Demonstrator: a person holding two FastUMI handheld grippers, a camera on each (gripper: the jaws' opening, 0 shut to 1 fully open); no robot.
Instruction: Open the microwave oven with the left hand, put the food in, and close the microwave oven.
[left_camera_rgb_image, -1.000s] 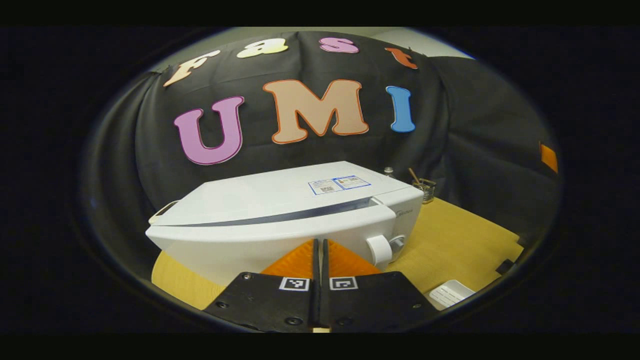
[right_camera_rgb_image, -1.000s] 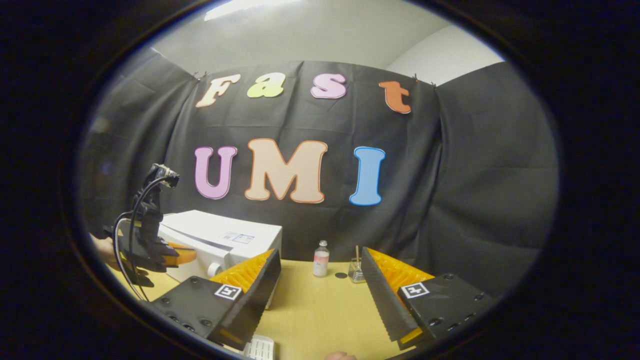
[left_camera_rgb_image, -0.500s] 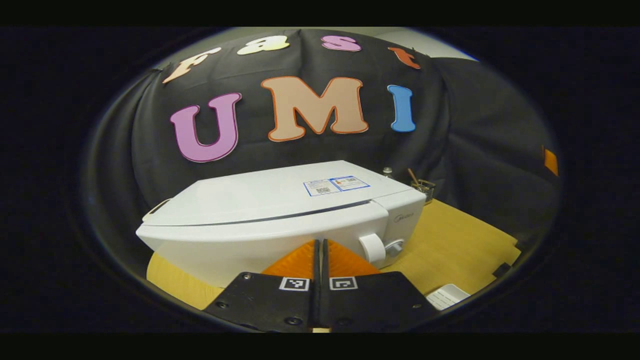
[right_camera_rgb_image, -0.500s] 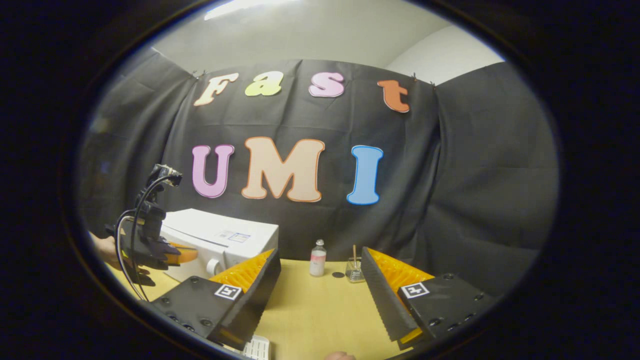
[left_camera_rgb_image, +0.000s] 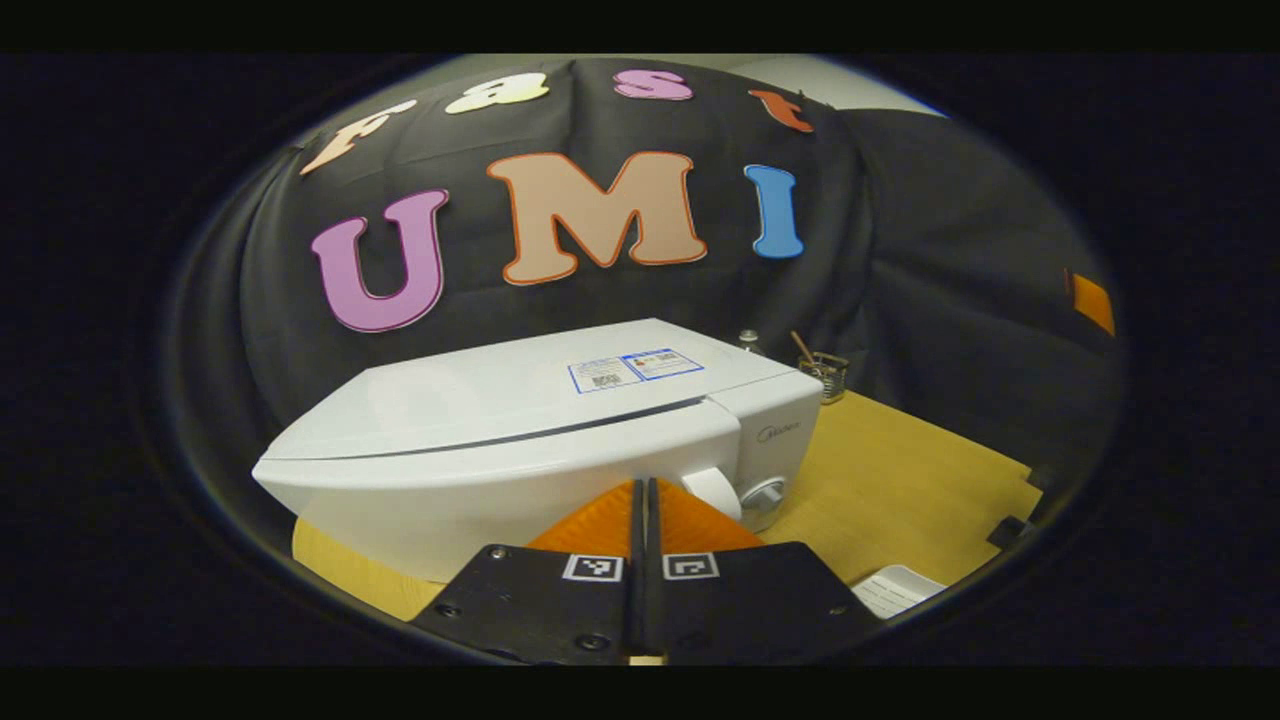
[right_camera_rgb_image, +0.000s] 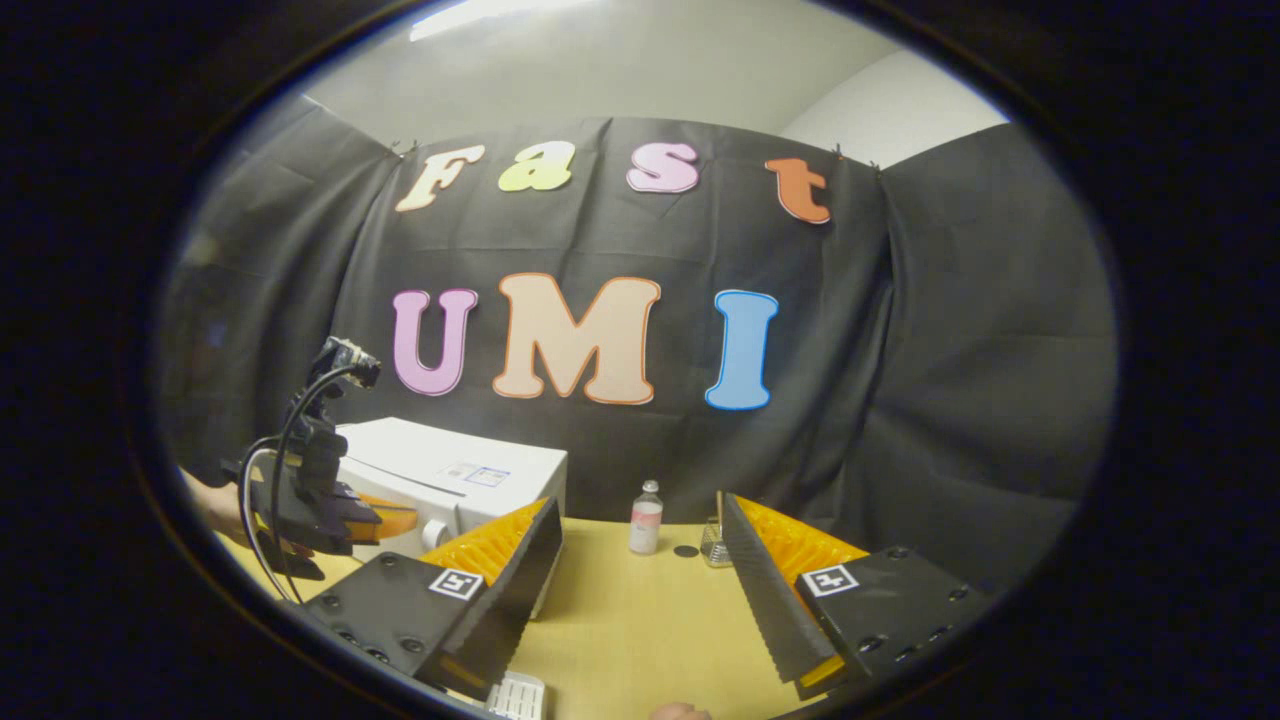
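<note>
now left gripper (left_camera_rgb_image: 640, 490) jaws together, facing closed microwave (left_camera_rgb_image: 540, 440).

bottle (right_camera_rgb_image: 646, 517) upright | glass jar (right_camera_rgb_image: 711, 540) beside | wooden table (right_camera_rgb_image: 640, 620)

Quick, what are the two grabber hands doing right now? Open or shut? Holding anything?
Left gripper: shut, fingers together with nothing between them, pointing at the microwave.
Right gripper: open wide, holding nothing, above the table.
</note>
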